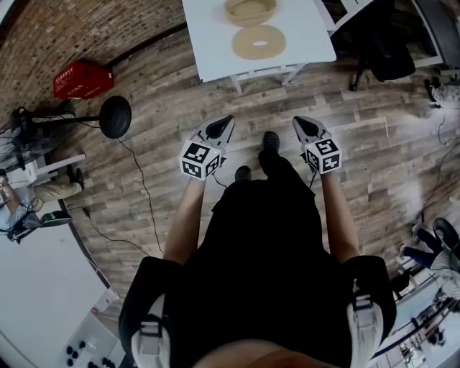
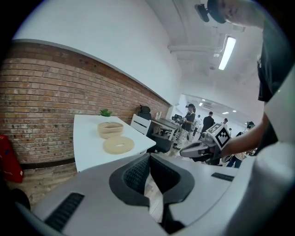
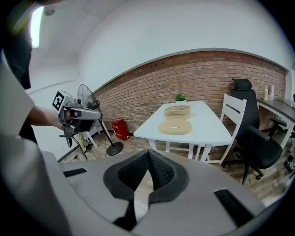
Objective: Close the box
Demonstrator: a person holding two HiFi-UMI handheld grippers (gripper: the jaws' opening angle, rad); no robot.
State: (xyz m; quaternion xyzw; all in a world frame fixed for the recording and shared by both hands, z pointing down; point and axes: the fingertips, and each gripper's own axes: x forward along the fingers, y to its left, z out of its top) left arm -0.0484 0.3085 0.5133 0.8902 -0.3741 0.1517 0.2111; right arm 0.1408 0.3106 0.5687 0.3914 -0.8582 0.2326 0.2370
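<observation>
A round, light wooden box stands at the far side of a white table, with its flat ring-shaped lid lying on the tabletop just in front of it. I stand on the wood floor a step short of the table. My left gripper and right gripper are held at waist height, pointing at the table, both shut and empty. The left gripper view shows the box and lid beyond its shut jaws. The right gripper view shows the box and lid past its shut jaws.
A red case and a black round stand base with a cable sit on the floor to the left. A black office chair and a white chair stand right of the table. Several people stand far off.
</observation>
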